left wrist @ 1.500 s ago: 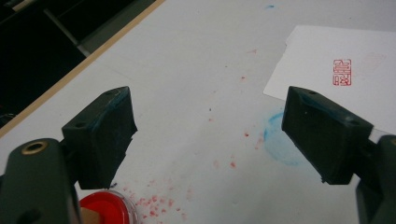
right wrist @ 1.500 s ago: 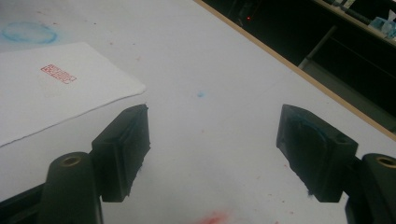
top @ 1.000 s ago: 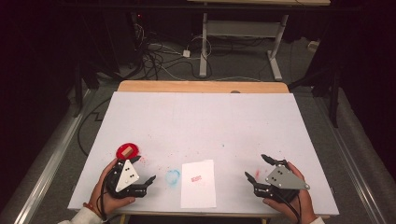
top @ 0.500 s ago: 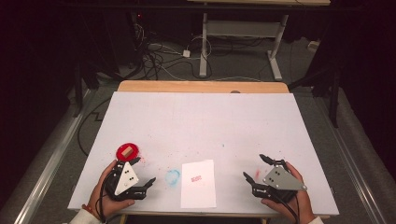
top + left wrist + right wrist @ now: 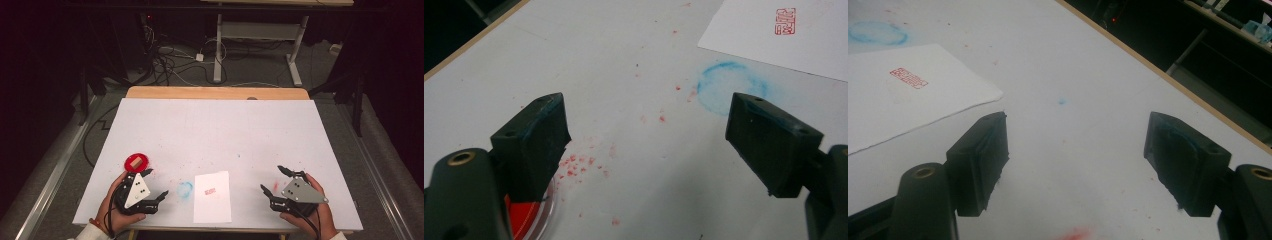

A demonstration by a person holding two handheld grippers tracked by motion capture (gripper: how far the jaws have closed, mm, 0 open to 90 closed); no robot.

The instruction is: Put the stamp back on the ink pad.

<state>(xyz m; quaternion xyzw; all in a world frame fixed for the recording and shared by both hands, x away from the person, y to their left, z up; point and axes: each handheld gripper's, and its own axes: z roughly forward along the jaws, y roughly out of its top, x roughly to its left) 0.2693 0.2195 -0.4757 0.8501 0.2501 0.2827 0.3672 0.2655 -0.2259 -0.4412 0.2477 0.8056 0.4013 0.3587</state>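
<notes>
On the white table (image 5: 220, 130), the sheet of paper (image 5: 212, 196) lies at the near edge between the two hands, long axis running away from the person, and serves as the landmark for everything else. Left of the paper, the left gripper (image 5: 150, 186) rests on the table with its jaws spread wide and empty; right of the paper, the right gripper (image 5: 275, 181) sits likewise, jaws apart on nothing. Farther left of the paper, just beyond the left gripper, stands the red ink pad (image 5: 137, 162) with a small wooden stamp (image 5: 133, 163) on it; in the left gripper view the pad's rim (image 5: 531, 212) peeks out beside one jaw. Between paper and left gripper lies a blue ring smudge (image 5: 730, 87). Near the paper's middle sits the red seal print (image 5: 210, 191). The stamp lies well nearer the left hand, so I judge that gripper best placed to reach it.
</notes>
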